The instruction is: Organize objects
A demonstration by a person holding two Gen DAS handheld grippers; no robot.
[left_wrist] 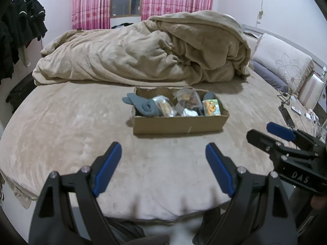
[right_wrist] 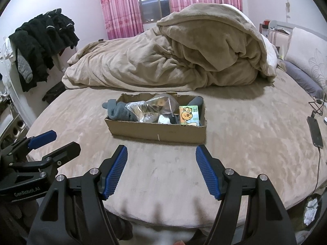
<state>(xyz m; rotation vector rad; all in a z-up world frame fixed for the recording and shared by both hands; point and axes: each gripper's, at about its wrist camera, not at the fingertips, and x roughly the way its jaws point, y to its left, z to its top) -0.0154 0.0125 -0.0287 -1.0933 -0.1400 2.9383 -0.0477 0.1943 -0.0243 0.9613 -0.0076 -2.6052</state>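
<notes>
Left wrist view: left tool (left_wrist: pixel 163 157) gaped wide, held nothing, above bed (left_wrist: pixel 71 134). One cardboard box (left_wrist: pixel 177 125) sat mid-bed, holding grey socks (left_wrist: pixel 143 106), two clear bags (left_wrist: pixel 185 100) (contents unclear), one cartoon-printed pack (left_wrist: pixel 211 107). Right tool (left_wrist: pixel 265 134) at right edge read "DAS".

Right wrist view: right tool (right_wrist: pixel 161 157) spread wide, empty. Same box (right_wrist: pixel 157 132) ahead. Left tool (right_wrist: pixel 55 140) read "GenRobot.AI". One phone (right_wrist: pixel 315 131) lay on bed at right.
</notes>
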